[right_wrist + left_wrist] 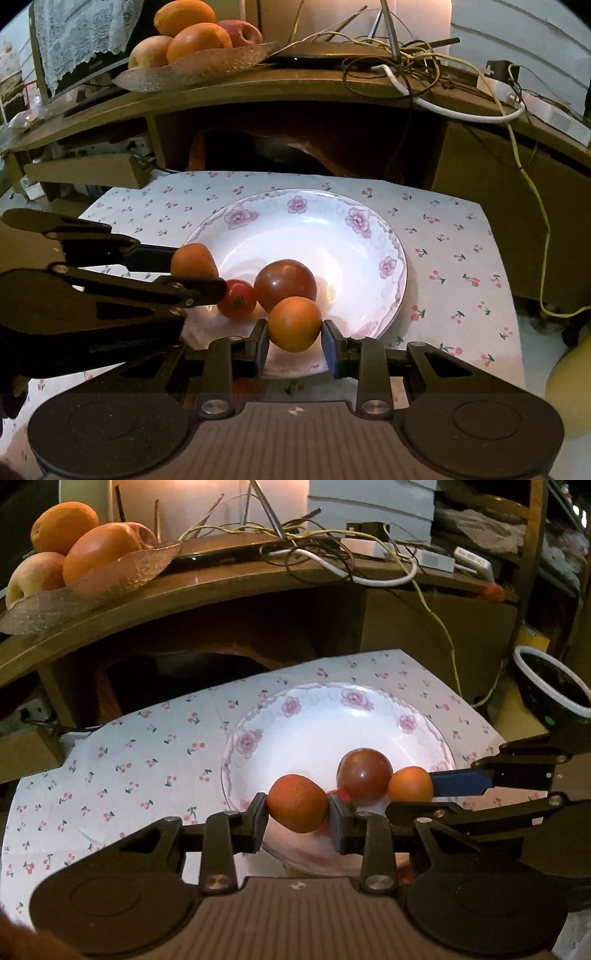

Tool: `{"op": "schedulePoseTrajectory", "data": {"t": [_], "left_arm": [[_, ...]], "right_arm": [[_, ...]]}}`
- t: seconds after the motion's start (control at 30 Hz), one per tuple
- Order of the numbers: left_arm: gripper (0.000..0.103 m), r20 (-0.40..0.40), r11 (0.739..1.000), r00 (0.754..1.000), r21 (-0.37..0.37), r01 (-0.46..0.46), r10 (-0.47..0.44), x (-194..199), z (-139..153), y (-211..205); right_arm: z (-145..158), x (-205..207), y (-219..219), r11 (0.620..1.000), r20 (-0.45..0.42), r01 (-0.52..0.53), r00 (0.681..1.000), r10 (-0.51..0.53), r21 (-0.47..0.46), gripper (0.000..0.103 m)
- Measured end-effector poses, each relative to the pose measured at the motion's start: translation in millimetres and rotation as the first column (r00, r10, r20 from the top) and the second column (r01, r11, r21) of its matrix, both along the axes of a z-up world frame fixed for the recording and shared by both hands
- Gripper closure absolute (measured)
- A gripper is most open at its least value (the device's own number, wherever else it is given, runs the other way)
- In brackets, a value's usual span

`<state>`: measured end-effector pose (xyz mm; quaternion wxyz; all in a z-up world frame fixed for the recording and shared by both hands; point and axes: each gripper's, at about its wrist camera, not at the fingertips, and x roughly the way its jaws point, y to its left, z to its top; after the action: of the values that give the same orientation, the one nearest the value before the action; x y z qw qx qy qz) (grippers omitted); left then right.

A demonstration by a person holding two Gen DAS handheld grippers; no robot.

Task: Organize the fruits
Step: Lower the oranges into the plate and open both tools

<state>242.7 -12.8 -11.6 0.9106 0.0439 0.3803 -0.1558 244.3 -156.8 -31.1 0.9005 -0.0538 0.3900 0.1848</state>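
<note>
both tongs (pixel 297 818) (pixel 294 343) pinching small oranges (pixel 297 802) (pixel 294 324)

Plate (pixel 369 258): white, pink flowers with pale lilac scrolls round the rim.
Cloth (pixel 454 266) under it: white, small red cherries with green stems.
Fruit on the plate: dark red-brown tomato (pixel 285 283); smaller bright red tomato (pixel 236 299), green calyx.
Small oranges (pixel 294 324) (pixel 297 802): orange.
Gripper pads (pixel 330 350): blue.
Glass dish (pixel 207 68) on the shelf's left end: clear, holding orange, yellow-pink and red fruit.
</note>
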Motion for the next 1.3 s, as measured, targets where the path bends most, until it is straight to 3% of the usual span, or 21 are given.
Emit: {"op": "schedulePoseTrajectory", "data": {"t": [0.33, 0.57, 0.7, 1.0, 1.3], "left_arm": [[0.064, -0.010, 0.998, 0.999, -0.033, -0.052, 0.052, 21.5, -3.0, 7.4], [0.061, -0.028, 0.999, 0.999, -0.027, -0.040, 0.039, 27.9, -7.8, -0.9], [0.057, -0.010, 0.998, 0.999, -0.044, -0.045, 0.045, 26.9, -1.5, 0.0], [0.056, 0.021, 0.996, 0.998, -0.059, -0.063, 0.065, 21.2, 14.4, 8.3], [0.054, 0.027, 0.999, 0.999, -0.047, -0.017, 0.019, 0.3, 24.4, 9.8]], "right_arm": [[-2.0, 4.9, 7.2, 1.000, 0.017, -0.005, 1.000, 0.004, 0.005, 0.071], [0.6, 7.9, 3.4, 1.000, 0.037, 0.008, 0.999, -0.009, 0.013, 0.066], [1.7, 7.5, 0.4, 1.000, 0.043, 0.017, 0.999, -0.018, 0.011, 0.061], [16.3, 4.9, -8.8, 0.998, 0.087, 0.055, 0.994, -0.059, 0.044, 0.060], [23.9, -10.2, -17.9, 0.997, 0.088, 0.045, 0.995, -0.050, 0.057, 0.060]]}}
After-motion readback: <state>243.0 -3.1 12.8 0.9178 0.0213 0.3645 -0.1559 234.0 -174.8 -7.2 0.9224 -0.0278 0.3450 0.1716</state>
